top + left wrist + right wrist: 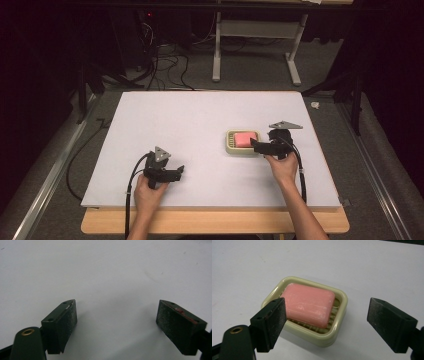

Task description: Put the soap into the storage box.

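1. Your right gripper (pixel 256 145) sits at the right side of the table (pixel 200 115), held in your right hand (pixel 283 167), w/ its jaws pointing left toward the soap dish (pixel 242 143).
2. Right jaws: wide apart, nothing between the pads. In the right gripper view the gripper (pixel 325 325) frames the dish (pixel 317 336); left pad (pixel 277 318) overlaps the dish's near-left edge, right pad (pixel 384 322) stands off to the side, apart from the rim. Can't tell if the left pad actually touches the dish.
3. Pink soap bar (pixel 308 304) lies flat inside the dish, on its ribbed floor, just beyond the pads and closer to the left one. In the high view the soap (pixel 245 138) shows as a pink block in the cream dish, right of table centre.
4. Your left gripper (pixel 179 173) is at the near-left of the table, in your left hand (pixel 149 192), well apart from the dish, jaws pointing right.
5. Left jaws: also wide. In the left gripper view the gripper (pixel 116 322) has bare white table (pixel 105 270) between its pads (pixel 68 317).
6. Cables trail from both grippers back toward the near edge.
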`<state>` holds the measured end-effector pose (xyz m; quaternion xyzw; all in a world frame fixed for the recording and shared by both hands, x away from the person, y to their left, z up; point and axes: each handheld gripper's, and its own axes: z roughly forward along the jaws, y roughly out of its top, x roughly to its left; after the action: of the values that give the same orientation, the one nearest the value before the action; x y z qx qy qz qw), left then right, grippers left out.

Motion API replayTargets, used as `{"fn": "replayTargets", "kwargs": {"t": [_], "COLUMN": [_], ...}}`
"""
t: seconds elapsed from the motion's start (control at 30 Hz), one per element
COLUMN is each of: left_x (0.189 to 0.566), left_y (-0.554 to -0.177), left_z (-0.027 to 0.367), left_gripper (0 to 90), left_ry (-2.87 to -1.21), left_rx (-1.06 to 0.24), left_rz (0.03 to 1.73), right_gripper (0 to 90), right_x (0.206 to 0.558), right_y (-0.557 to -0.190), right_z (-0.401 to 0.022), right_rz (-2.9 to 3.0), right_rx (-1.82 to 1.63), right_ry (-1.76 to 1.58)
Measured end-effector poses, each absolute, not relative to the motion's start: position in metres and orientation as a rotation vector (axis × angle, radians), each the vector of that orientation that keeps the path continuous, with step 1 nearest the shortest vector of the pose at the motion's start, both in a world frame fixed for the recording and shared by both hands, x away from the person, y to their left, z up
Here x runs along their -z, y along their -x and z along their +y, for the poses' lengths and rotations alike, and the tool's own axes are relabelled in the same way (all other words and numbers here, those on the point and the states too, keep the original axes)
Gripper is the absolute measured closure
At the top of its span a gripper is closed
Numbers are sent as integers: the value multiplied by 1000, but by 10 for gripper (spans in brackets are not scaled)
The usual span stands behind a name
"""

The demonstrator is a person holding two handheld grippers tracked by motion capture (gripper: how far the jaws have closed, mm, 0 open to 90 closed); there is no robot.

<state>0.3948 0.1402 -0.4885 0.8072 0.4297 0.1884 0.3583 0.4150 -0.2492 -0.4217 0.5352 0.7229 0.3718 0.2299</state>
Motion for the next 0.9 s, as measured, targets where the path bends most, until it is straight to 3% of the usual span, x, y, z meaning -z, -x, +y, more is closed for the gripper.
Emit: {"fn": "replayTargets", "kwargs": {"t": [0.9], "left_x": [489], "left_y": [-395], "left_z": [140], "left_gripper": [175], "left_ry": [-2083], "left_rx": [-486], "left_rz": [1108], "right_gripper": [175], "right_x": [415], "right_y": [-396], "right_z": [-275], "right_rz": [1947], "right_rx": [-999], "right_ry": [-1447]}}
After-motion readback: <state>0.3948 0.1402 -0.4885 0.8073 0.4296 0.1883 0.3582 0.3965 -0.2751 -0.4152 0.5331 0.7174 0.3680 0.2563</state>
